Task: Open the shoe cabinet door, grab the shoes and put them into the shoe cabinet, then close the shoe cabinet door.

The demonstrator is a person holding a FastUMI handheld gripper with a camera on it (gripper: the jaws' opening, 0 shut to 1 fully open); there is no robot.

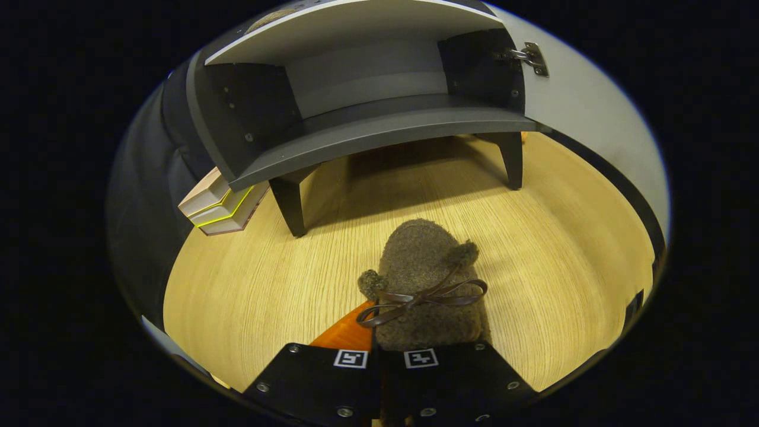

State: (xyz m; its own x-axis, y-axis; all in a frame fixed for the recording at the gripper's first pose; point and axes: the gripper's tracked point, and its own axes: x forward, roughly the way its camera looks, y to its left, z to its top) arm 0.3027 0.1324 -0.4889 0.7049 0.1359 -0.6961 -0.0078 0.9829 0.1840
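- The heel end of the shoe [428, 290] is hidden behind the gripper [388, 359] body; only its toe and upper show.
- The fingers are brought close together, their marker blocks nearly touching. The fuzzy brown shoe sits right at the tips, with one finger [347, 332] lying along its left side. Whether both fingers press on the shoe cannot be made out, since the contact is covered.
- The gripper points forward and slightly down over the wooden table [249, 284], aimed toward the cabinet.
- The shoe extends away from the fingers, toe toward the shoe cabinet [367, 127]. A dark leather bow [424, 298] with two pompoms lies across its upper.
- The cabinet stands at the far side of the table on dark legs, well apart from the shoe. Its interior shelf is exposed.
- The cabinet door [587, 107] is swung open to the right, with a metal hinge [529, 57] near its top; its outer edge is cut off.
- A stack of books [222, 204] lies by the cabinet's near left leg, partly tucked behind it.
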